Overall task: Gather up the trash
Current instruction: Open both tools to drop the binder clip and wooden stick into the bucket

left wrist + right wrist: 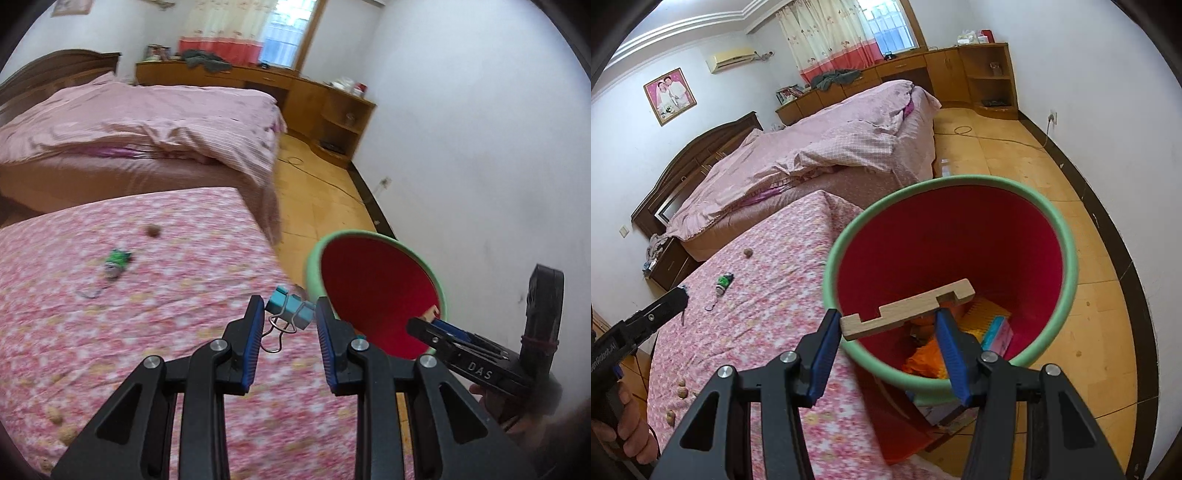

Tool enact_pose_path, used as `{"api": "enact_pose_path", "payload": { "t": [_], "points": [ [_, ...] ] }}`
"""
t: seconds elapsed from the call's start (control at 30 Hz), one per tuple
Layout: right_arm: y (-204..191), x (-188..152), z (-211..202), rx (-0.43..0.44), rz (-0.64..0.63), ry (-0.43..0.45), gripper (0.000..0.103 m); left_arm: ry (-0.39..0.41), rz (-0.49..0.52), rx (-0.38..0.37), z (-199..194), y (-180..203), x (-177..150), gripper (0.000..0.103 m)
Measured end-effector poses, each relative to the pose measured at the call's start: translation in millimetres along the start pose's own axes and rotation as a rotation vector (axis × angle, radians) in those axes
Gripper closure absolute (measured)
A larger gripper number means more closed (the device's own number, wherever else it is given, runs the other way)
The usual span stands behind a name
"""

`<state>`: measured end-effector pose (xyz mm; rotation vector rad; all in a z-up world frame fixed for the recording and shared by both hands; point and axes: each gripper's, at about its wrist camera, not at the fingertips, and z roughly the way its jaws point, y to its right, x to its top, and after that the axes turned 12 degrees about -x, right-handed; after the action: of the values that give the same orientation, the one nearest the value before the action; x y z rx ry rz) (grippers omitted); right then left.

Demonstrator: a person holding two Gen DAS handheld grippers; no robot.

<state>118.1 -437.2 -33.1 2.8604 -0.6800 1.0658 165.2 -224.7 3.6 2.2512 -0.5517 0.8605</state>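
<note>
A teal binder clip (291, 307) with wire handles is pinched between the pads of my left gripper (289, 306), above the edge of the floral-covered table (147, 350). My right gripper (886, 317) is shut on a notched wooden piece (908, 308) and holds it over the mouth of the green-rimmed red bin (1067, 251). Orange paper (923, 358) and a pink-and-teal box (997, 332) lie in the bin. In the left wrist view the bin (314, 258) is just right of my left gripper, with the right gripper (424, 325) at its rim. A green tube (116, 260) and a brown nut (152, 230) lie on the cloth.
Several peanuts (681, 391) lie near the table's left edge. A bed with pink bedding (831, 147) stands right behind the table. Wooden cabinets (960, 66) line the far wall, and a cable (964, 131) runs across the yellow floor to the right.
</note>
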Motion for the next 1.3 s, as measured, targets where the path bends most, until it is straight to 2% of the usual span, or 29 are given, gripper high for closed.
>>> {"api": "enact_pose_path", "payload": {
  "t": [0.3,0.53,0.57,0.63,0.67,0.77,0.93,1.3],
  "points": [
    [33,11,18,-0.002,0.035,-0.024,0.047,-0.069,0.055,-0.054,57,28,4,0.075],
    [61,20,31,0.046,0.108,-0.042,0.047,-0.127,0.086,-0.097,97,44,7,0.074],
    [64,21,32,0.06,0.123,-0.048,0.046,-0.136,0.09,-0.095,101,46,7,0.073],
    [75,22,37,0.101,0.181,-0.073,0.045,-0.151,0.095,-0.076,108,50,8,0.059],
    [78,23,39,0.109,0.2,-0.082,0.045,-0.151,0.096,-0.073,110,51,8,0.058],
    [87,22,41,0.11,0.237,-0.083,0.045,-0.155,0.105,-0.073,112,51,10,0.058],
    [86,21,38,0.094,0.222,-0.069,0.045,-0.147,0.104,-0.046,109,43,13,0.058],
    [57,18,27,0.04,0.167,-0.044,0.045,-0.092,0.095,0.081,79,-12,24,0.058]
  ]
}}
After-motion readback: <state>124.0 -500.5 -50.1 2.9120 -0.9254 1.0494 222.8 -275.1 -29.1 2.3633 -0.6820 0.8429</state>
